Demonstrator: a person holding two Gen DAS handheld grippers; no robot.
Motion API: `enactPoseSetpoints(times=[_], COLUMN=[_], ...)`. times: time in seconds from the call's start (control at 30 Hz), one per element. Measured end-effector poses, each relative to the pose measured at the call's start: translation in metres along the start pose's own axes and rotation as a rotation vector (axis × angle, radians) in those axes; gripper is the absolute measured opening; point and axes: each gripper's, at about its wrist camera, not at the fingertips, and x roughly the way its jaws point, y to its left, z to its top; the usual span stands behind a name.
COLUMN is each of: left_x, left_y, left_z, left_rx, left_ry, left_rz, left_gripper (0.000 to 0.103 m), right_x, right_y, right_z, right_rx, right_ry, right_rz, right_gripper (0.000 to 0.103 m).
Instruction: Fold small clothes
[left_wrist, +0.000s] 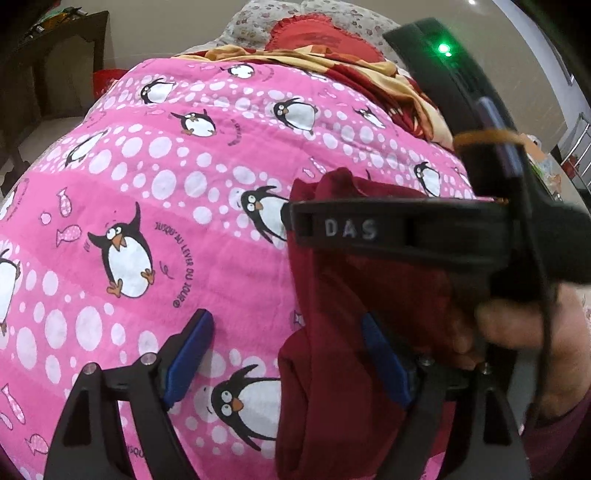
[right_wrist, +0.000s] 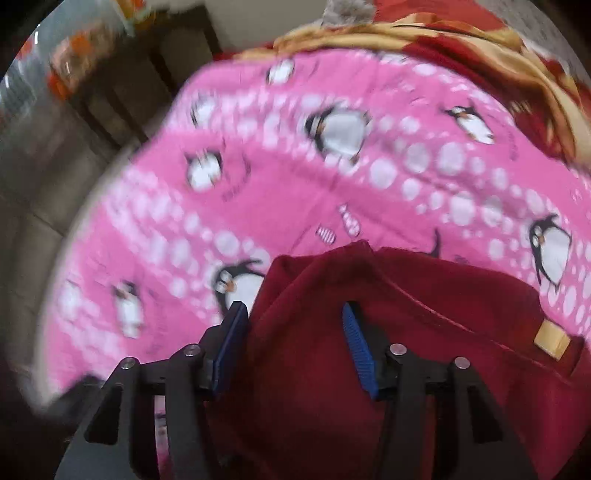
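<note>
Item one, the landmark: a maroon garment (left_wrist: 332, 369), small and partly folded, lying on a pink penguin-print blanket (left_wrist: 147, 221) that is covering the bed. Everything below I am placing against that garment.

Item two: my left gripper (left_wrist: 284, 354) is hovering at the garment's left edge with its jaws standing wide apart. The left blue pad (left_wrist: 188, 362) is sitting over bare blanket, clear of the cloth; the right pad is lying against the garment's folds. Nothing is being pinched.

Item three: my right gripper (right_wrist: 295, 343) is hanging over the garment's near-left part, jaws well apart, with cloth lying between the blue pads (right_wrist: 358, 350). That view is smeared, so the pads seem not to be pressing the fabric, though I cannot be certain. From the left wrist camera, this same tool is crossing in front of the garment's upper half, with a hand (left_wrist: 524, 339) wrapped round its handle on the right.

Item four: a tan tag (right_wrist: 552, 338) is showing on the garment's right side in the right wrist view.

Item five: beyond the garment, at the far end of the blanket, a red and yellow cloth (left_wrist: 332, 62) is bunching up.
</note>
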Motion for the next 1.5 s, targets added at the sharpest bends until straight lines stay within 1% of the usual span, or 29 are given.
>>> enactPoseSetpoints(times=[0.03, 0.07, 0.1, 0.13, 0.27, 0.33, 0.4, 0.47, 0.5, 0.53, 0.57, 0.6, 0.63, 0.7, 0.73, 0.8, 0.87, 0.97, 1.0, 1.03, 1.07, 1.1, 1.13, 1.2, 1.23, 1.33, 1.37, 1.43, 1.5], left_x=[-0.001, -0.002, -0.004, -0.006, -0.008, -0.003, 0.002, 0.003, 0.001, -0.002, -0.005, -0.011, -0.015, -0.021, -0.024, -0.030, -0.034, -0.035, -0.035, -0.035, -0.033, -0.032, -0.031, -0.028, -0.028, -0.026, -0.025, -0.025, -0.026], left_y=[0.000, -0.001, -0.002, -0.003, -0.013, -0.020, -0.024, -0.028, -0.032, -0.036, -0.037, -0.041, -0.043, -0.048, -0.050, -0.056, -0.064, -0.073, -0.075, -0.075, -0.075, -0.075, -0.074, -0.074, -0.075, -0.076, -0.075, -0.072, -0.067], left_z=[0.000, 0.001, 0.001, 0.001, 0.001, 0.000, -0.001, -0.002, -0.002, -0.002, -0.002, -0.003, -0.003, -0.003, -0.003, -0.004, -0.005, -0.006, -0.006, -0.006, -0.006, -0.006, -0.006, -0.006, -0.007, -0.008, -0.007, -0.007, -0.008], left_rx=[-0.003, -0.006, -0.008, -0.008, 0.013, 0.019, 0.020, 0.025, 0.042, 0.060, 0.069, 0.081, 0.087, 0.100, 0.104, 0.123, 0.151, 0.173, 0.179, 0.181, 0.180, 0.178, 0.173, 0.169, 0.171, 0.180, 0.179, 0.171, 0.152], left_ry=[0.003, 0.007, 0.009, 0.009, -0.001, 0.014, 0.024, 0.033, 0.037, 0.030, 0.020, -0.001, -0.013, -0.028, -0.034, -0.044, -0.053, -0.056, -0.054, -0.049, -0.043, -0.039, -0.035, -0.029, -0.028, -0.027, -0.025, -0.022, -0.024], left_rz=[0.001, -0.001, -0.009, -0.022, -0.121, -0.164, -0.179, -0.197, -0.191, -0.187, -0.191, -0.202, -0.205, -0.207, -0.211, -0.213, -0.204, -0.188, -0.172, -0.158, -0.149, -0.147, -0.145, -0.137, -0.132, -0.098, -0.094, -0.089, -0.083], left_gripper=[0.087, 0.088, 0.090, 0.091, 0.094, 0.094, 0.093, 0.072, 0.049, 0.041, 0.040, 0.037, 0.035, 0.034, 0.033, 0.033, 0.033, 0.033, 0.033, 0.033, 0.033, 0.033, 0.033, 0.034, 0.036, 0.046, 0.047, 0.058, 0.066], right_x=[-0.003, -0.007, -0.011, -0.020, -0.065, -0.079, -0.090, -0.090, -0.090, -0.090, -0.091, -0.091, -0.094, -0.097, -0.097, -0.092, -0.085, -0.066, -0.057, -0.054, -0.054, -0.056, -0.058, -0.063, -0.064, -0.068, -0.069, -0.069, -0.068], right_y=[-0.001, -0.005, -0.009, -0.019, -0.052, -0.064, -0.073, -0.076, -0.080, -0.082, -0.084, -0.084, -0.086, -0.089, -0.088, -0.083, -0.070, -0.051, -0.045, -0.044, -0.045, -0.047, -0.052, -0.058, -0.059, -0.057, -0.057, -0.059, -0.060], right_z=[-0.001, -0.001, -0.002, -0.003, -0.014, -0.023, -0.029, -0.033, -0.036, -0.035, -0.035, -0.032, -0.033, -0.034, -0.033, -0.029, -0.020, -0.012, -0.012, -0.014, -0.016, -0.019, -0.022, -0.027, -0.029, -0.032, -0.033, -0.031, -0.031], right_rx=[-0.009, 0.000, 0.014, 0.043, 0.121, 0.154, 0.175, 0.191, 0.201, 0.207, 0.218, 0.232, 0.248, 0.273, 0.281, 0.283, 0.245, 0.171, 0.150, 0.143, 0.145, 0.154, 0.170, 0.192, 0.191, 0.179, 0.180, 0.189, 0.203], right_ry=[-0.017, -0.026, -0.031, -0.047, -0.151, -0.182, -0.199, -0.200, -0.192, -0.186, -0.181, -0.183, -0.185, -0.189, -0.181, -0.151, -0.118, -0.041, -0.005, 0.005, -0.004, -0.017, -0.033, -0.053, -0.059, -0.070, -0.073, -0.077, -0.078], right_rz=[0.002, 0.028, 0.060, 0.105, 0.227, 0.257, 0.273, 0.283, 0.287, 0.283, 0.275, 0.276, 0.275, 0.297, 0.311, 0.307, 0.269, 0.199, 0.155, 0.128, 0.127, 0.136, 0.146, 0.158, 0.158, 0.150, 0.152, 0.159, 0.170], right_gripper=[0.047, 0.039, 0.027, 0.021, 0.018, 0.018, 0.018, 0.018, 0.018, 0.019, 0.022, 0.032, 0.047, 0.063, 0.066, 0.068, 0.068, 0.069, 0.067, 0.060, 0.055, 0.046, 0.041, 0.035, 0.033, 0.032, 0.032, 0.032, 0.032])
